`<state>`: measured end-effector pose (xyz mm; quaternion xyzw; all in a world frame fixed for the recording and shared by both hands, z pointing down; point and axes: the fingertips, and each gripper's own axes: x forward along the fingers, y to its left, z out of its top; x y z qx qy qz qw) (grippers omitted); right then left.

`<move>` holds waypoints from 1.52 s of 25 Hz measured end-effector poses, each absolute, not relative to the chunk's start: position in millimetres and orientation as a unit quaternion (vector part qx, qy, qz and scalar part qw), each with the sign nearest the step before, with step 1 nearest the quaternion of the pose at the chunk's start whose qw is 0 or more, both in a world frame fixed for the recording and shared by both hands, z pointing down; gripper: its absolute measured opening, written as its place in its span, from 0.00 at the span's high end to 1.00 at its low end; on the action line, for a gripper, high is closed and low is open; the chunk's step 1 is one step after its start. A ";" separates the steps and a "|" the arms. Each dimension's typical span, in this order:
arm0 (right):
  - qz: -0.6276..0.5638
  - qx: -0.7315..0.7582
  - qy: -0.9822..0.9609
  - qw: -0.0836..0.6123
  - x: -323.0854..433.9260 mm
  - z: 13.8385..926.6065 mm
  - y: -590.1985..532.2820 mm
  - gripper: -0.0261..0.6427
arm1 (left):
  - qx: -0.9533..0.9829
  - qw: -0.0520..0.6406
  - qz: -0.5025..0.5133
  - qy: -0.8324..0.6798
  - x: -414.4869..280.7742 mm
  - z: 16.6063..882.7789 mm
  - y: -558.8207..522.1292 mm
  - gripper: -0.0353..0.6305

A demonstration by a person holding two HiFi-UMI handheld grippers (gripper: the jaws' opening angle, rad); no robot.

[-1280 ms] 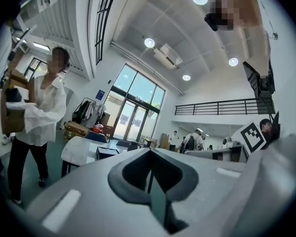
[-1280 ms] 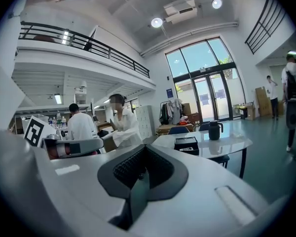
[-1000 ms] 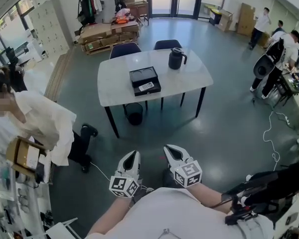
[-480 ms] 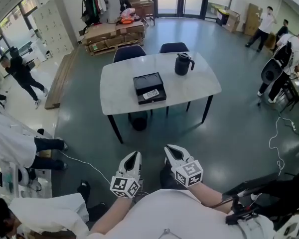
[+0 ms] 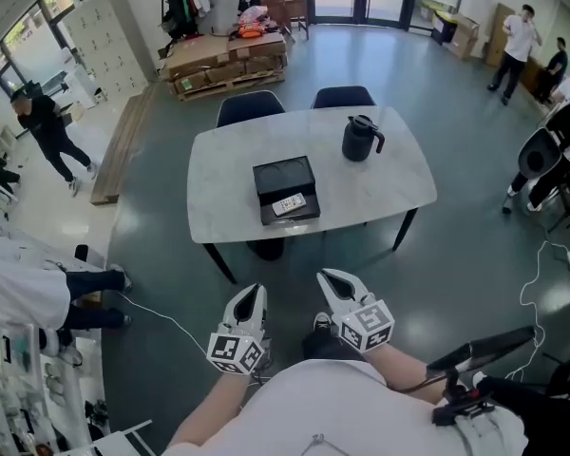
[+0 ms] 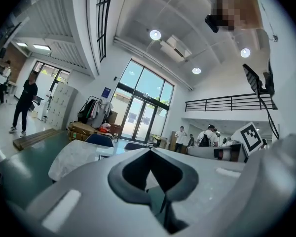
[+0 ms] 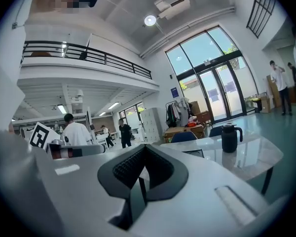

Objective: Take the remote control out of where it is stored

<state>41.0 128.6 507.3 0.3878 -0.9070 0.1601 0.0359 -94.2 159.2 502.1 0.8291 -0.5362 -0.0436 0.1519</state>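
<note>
Both grippers are held low in front of the person's body, side by side and a little apart, with the bare forearms reaching out from a white shirt at the bottom of the head view. The left gripper points ahead over the grey-green floor; the right gripper angles slightly inward beside it. Each carries its marker cube at the rear, toward the person. Both point toward the worktop and are well apart from it, with open floor between. In the left gripper view the jaws meet at their tips with nothing between them. The right gripper view shows the same: jaws closed together and empty, with the worktop beyond them. The remote control is a slim, pale rectangle with small dark markings on its face. It lies flat and slightly slanted in the near part of a black box, which is open at the top. The box sits near the middle of the white, rounded worktop, closer to the near edge. A dark jug with a handle stands upright toward the far right of the worktop, well apart from the box. Two dark blue chairs are tucked in along the far side.
</note>
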 end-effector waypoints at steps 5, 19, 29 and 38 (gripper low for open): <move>0.151 0.357 -0.922 0.022 52.0 495.9 58.0 0.92 | 0.816 0.146 -0.056 -0.556 -86.2 489.1 98.9 0.95; 0.176 0.334 -0.925 0.049 53.7 519.9 -38.0 0.92 | 0.809 0.145 -0.065 -0.565 -71.5 479.2 11.6 0.95; 0.173 0.342 -0.921 0.069 21.3 531.3 -123.8 0.92 | 0.828 0.168 -0.073 -0.530 -96.4 501.7 -84.0 0.95; 0.170 0.380 -0.904 0.094 -12.4 528.8 -209.4 0.92 | 0.848 0.177 -0.065 -0.495 -137.4 505.1 -175.8 0.95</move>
